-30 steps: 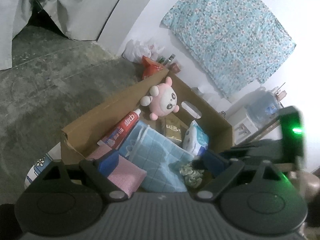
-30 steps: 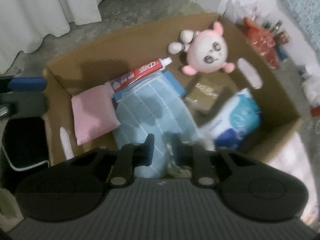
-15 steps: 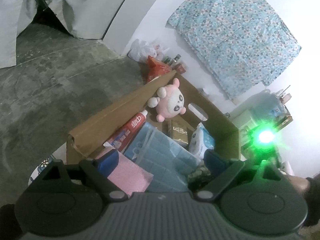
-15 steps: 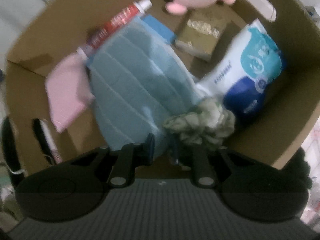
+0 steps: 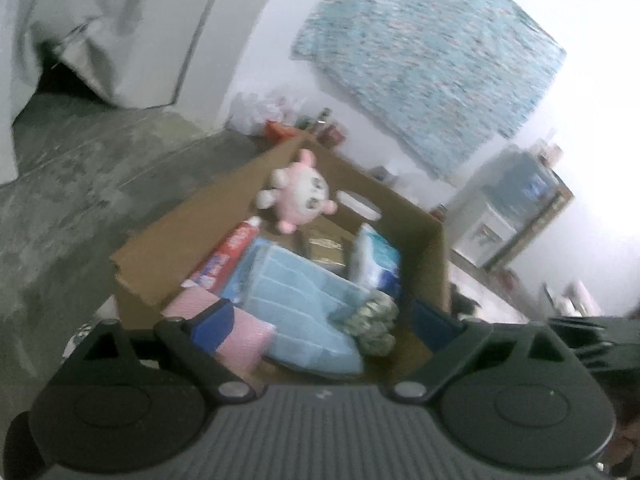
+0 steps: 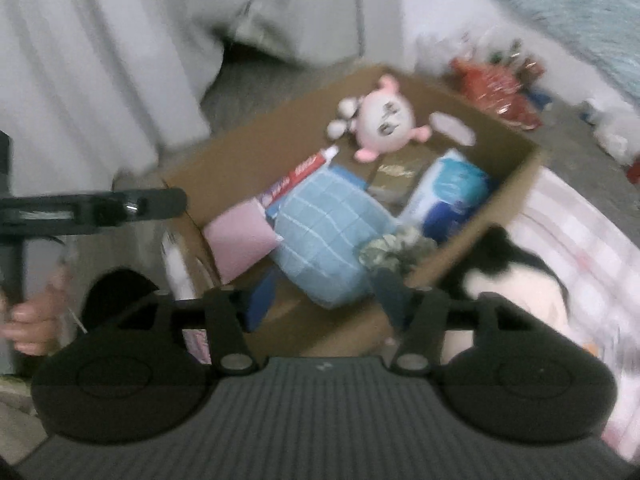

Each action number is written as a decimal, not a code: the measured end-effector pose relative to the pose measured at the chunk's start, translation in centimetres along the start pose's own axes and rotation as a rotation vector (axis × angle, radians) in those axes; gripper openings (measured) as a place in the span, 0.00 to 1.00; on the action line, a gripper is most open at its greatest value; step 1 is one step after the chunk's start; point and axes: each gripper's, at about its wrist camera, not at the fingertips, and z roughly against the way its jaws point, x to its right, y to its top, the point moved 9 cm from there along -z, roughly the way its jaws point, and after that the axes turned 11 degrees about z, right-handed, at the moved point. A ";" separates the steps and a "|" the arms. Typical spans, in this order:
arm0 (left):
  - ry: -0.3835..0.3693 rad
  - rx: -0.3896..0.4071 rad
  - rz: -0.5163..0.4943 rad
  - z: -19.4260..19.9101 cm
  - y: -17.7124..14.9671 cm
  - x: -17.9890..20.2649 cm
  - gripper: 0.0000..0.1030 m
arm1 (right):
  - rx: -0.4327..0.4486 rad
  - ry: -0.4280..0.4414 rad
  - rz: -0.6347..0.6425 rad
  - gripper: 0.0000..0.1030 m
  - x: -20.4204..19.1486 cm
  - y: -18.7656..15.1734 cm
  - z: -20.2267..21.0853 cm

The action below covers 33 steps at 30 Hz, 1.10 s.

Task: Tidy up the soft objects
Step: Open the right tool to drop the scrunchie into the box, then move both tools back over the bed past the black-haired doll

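A cardboard box (image 5: 160,248) (image 6: 516,184) on the floor holds a pink plush (image 5: 300,196) (image 6: 384,120), a blue quilted cloth (image 5: 300,296) (image 6: 324,232), a pink cloth (image 5: 244,336) (image 6: 240,236), a green patterned scrunchie (image 5: 372,320) (image 6: 396,248), a tissue pack (image 5: 376,260) (image 6: 448,196) and a toothpaste tube (image 5: 228,256) (image 6: 300,172). My left gripper (image 5: 322,322) is open and empty above the box's near edge. My right gripper (image 6: 326,298) is open and empty, just short of the scrunchie.
A black and white soft object (image 6: 516,280) lies on a pink checked cloth (image 6: 592,248) right of the box. Snack bags and bottles (image 6: 496,80) stand by the wall. The left gripper's handle and hand (image 6: 32,312) show at left.
My right gripper was shut over the scrunchie in the box; it has opened and pulled back up, leaving the scrunchie on the blue cloth. My left gripper shifted slightly.
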 end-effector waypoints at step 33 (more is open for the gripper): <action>-0.014 -0.152 -0.646 -1.8 -15.8 22.9 1.00 | 0.257 -0.608 -0.434 0.99 6.1 -24.8 21.3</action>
